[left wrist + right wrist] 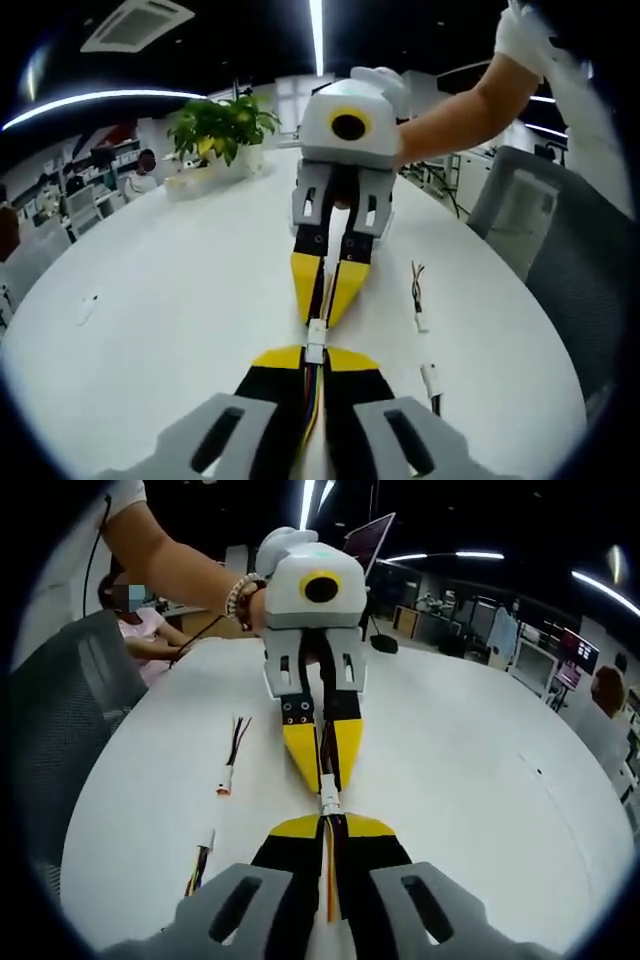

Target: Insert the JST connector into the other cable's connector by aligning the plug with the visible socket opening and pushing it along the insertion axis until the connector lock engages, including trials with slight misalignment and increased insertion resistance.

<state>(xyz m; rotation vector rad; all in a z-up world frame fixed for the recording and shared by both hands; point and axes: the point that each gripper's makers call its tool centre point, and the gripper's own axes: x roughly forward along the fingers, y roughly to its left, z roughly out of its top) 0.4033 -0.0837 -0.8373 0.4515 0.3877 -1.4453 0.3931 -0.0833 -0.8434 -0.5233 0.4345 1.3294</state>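
Keep both tools, left tool (315, 365) and right tool (328, 835), clamped on cables, pushing white JST connectors (316, 335) together squarely.

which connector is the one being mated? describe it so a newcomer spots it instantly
On the round white table, find where the two yellow-tipped grippers meet nose to nose. The white connector pair sits between their tips, held off the surface. Unlike the spare cables lying loose on the table beside them, it is clamped from both ends.

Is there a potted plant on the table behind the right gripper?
Yes: in the left gripper view a green potted plant stands on the white table, beyond the right gripper.
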